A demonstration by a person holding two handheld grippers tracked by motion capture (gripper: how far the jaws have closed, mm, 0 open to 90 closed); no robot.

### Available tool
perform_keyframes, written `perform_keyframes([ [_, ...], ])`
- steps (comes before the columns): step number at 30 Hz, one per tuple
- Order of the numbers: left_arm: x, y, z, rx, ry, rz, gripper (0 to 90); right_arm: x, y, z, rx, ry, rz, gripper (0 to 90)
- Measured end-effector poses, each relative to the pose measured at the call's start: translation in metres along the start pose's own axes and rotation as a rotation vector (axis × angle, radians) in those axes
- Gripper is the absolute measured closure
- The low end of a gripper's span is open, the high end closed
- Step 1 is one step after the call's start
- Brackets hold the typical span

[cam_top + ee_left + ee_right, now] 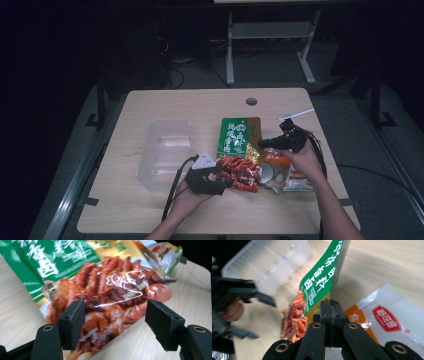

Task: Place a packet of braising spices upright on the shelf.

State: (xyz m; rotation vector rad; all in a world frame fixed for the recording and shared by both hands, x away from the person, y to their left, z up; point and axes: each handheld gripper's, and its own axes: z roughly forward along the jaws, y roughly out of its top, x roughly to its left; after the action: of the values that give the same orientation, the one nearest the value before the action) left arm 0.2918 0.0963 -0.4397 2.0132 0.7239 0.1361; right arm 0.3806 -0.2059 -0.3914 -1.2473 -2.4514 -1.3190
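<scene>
On the worktop (150, 210), the green pouch (240, 150) lies lengthwise just right of the clear tray (165, 152), its near end between the left claw's (115, 325) spread jaws, its right edge pinched by the closed right claw (331, 315).

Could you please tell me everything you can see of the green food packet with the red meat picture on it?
The green packet is a glossy plastic pouch, green and gold with white lettering at its far end and a picture of red meat at its near end. In the right gripper view its right edge is lifted, pinched in the shut right gripper, so it tilts up off the wooden table. The open left gripper straddles its near end. It partly overlaps a white and orange packet; a clear plastic box lies to its left.
</scene>
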Motion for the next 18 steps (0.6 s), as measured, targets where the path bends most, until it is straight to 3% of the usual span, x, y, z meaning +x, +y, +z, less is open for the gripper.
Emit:
perform_keyframes([
  [4,0.003,0.006,-0.001,-0.023,0.025,-0.013,29.2,0.013,-0.001,-0.017,-0.047,0.036,-0.076,90.0],
  [8,0.005,0.009,0.002,-0.049,0.060,-0.062,25.4,0.027,-0.003,-0.032,-0.084,0.076,-0.152,90.0],
  [14,0.010,0.011,0.006,-0.055,0.104,-0.099,20.7,0.036,-0.008,-0.043,-0.091,0.117,-0.218,90.0],
  [15,0.010,0.011,0.007,-0.074,0.096,-0.128,20.7,0.037,-0.009,-0.044,-0.091,0.123,-0.223,90.0],
  [18,0.014,0.013,0.009,-0.073,0.063,-0.148,22.6,0.034,-0.011,-0.048,-0.101,0.157,-0.221,90.0],
])
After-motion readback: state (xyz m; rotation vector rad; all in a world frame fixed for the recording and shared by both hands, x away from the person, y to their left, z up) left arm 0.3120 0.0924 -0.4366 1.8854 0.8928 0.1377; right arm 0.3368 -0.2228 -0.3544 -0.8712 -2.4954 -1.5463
